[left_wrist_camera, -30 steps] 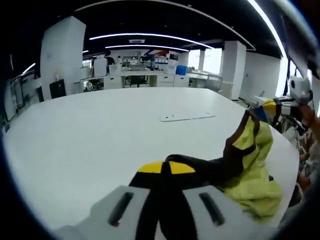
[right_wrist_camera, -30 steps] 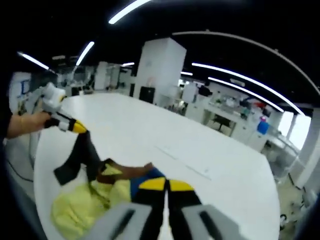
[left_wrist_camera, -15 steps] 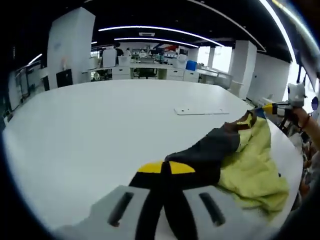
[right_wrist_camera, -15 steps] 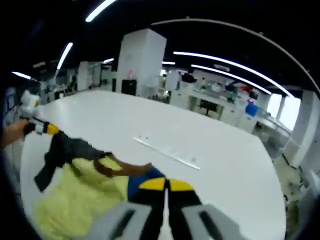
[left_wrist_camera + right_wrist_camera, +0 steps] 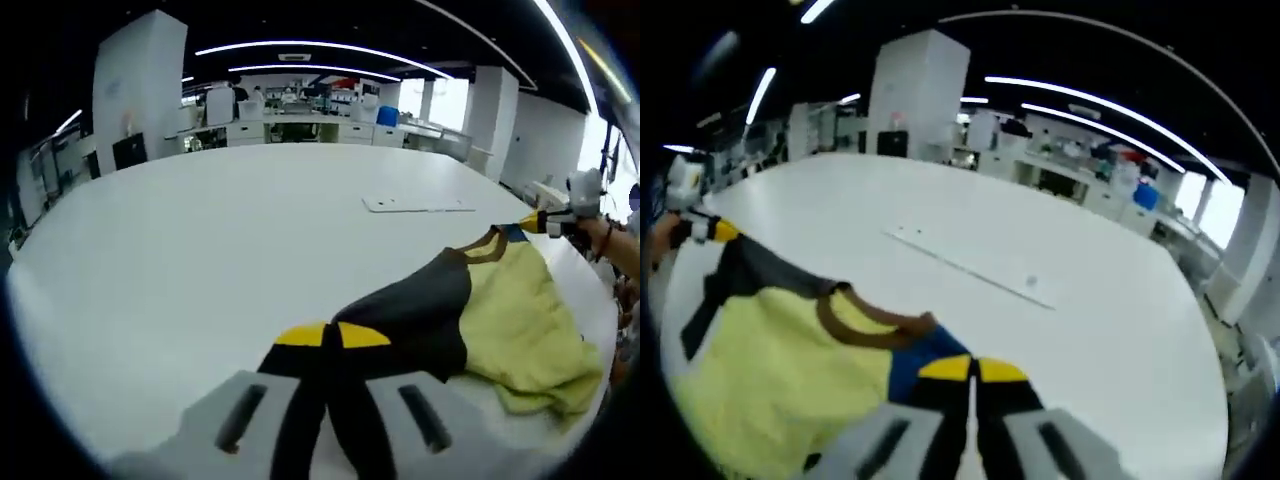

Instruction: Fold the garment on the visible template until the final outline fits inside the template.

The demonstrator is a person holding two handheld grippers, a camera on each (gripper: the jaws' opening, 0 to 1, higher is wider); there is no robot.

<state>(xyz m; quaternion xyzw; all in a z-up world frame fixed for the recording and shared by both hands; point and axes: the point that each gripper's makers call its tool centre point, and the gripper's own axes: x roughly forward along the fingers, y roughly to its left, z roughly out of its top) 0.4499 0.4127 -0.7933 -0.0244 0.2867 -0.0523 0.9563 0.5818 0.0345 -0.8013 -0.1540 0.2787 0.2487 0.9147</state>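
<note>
Gripping the dark sleeve end, the left tool (image 5: 332, 335) has its jaws pressed together on the garment (image 5: 500, 320), which stretches yellow and dark across the white table (image 5: 200, 240) near its edge. Farther right, the right tool (image 5: 972, 368) is likewise clamped on the garment's blue shoulder. A flat white template (image 5: 970, 267) lies well beyond, apart from the cloth.

Soft matt cloth in the garment (image 5: 780, 350), yellow body with dark sleeve and brown ribbed collar. Smooth white table (image 5: 200, 230) with faint sheen. Thin flat template (image 5: 418, 204), pale and smooth. Matt grey plastic on left gripper (image 5: 330, 345) jaws.
</note>
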